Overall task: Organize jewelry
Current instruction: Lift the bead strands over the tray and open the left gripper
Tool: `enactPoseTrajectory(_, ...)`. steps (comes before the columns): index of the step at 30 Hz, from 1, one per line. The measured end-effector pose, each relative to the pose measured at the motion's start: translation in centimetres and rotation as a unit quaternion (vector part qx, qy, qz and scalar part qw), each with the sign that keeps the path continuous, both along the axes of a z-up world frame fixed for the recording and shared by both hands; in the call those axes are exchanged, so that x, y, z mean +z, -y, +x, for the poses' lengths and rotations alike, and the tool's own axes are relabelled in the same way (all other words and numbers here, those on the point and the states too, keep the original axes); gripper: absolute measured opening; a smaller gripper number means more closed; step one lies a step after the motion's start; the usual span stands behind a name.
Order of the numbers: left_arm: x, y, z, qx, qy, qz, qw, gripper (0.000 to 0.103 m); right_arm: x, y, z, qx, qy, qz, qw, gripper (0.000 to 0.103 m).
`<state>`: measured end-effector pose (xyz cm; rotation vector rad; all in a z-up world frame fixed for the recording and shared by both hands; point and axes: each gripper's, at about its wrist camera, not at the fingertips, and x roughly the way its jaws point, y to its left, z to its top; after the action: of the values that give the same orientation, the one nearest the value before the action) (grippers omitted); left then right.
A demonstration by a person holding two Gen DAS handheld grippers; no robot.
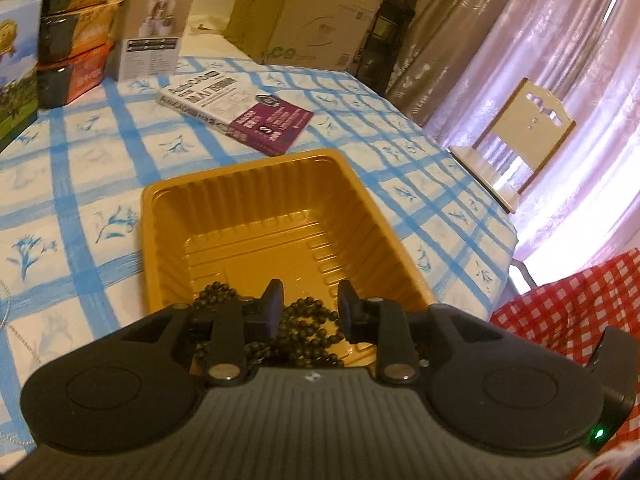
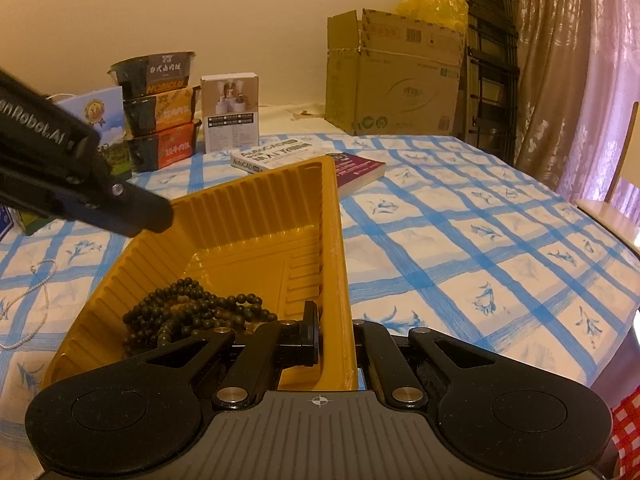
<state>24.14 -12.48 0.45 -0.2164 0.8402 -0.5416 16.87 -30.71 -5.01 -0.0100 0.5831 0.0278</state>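
A gold plastic tray (image 1: 240, 178) sits on the blue-checked tablecloth. In its near corner lies a heap of dark bead necklace (image 1: 314, 334). My left gripper (image 1: 310, 307) hangs just over the heap, open, with beads showing in the gap between its pads but not pinched. In the right wrist view the same beads (image 2: 188, 304) rest in the tray (image 2: 256, 200). My right gripper (image 2: 335, 336) is shut on the tray's right wall, with one finger inside and the other hidden outside. A thin pearl strand (image 2: 40, 292) lies on the cloth to the tray's left.
Beyond the tray lie a book (image 2: 352, 168), stacked food boxes (image 2: 160, 120), a white carton (image 2: 230, 114) and a large cardboard box (image 2: 392, 88). A wooden chair (image 1: 516, 140) stands past the table's right edge. Red-checked cloth (image 1: 560, 312) is close on the right.
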Motion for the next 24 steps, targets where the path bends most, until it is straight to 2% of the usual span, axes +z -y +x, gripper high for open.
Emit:
enactPoseTrajectory(4,-0.2,-1.7,-0.7,0.025,0.004,0.006,0.9997,0.028,0.0,0.0,0.0,0.0,0.0,0.0,1.0,0.003)
enactPoseTrajectory(9,-0.1,-4.4,-2.0,0.062,0.019,0.032,0.9974,0.03,0.0,0.0,0.0,0.0,0.0,-0.001,1.0,0.003)
enactPoseTrajectory(15,-0.3,-8.2,-3.9,0.109,0.034,0.072,0.9909,0.037,0.1,0.0,0.0,0.0,0.0,-0.004,1.0,0.003)
enactPoseTrajectory(24,-1.7,-13.6,-7.1,0.161,0.034,0.119,0.9792,0.04,0.3,-0.1,-0.1,0.002,0.001,-0.009,1.0,0.003)
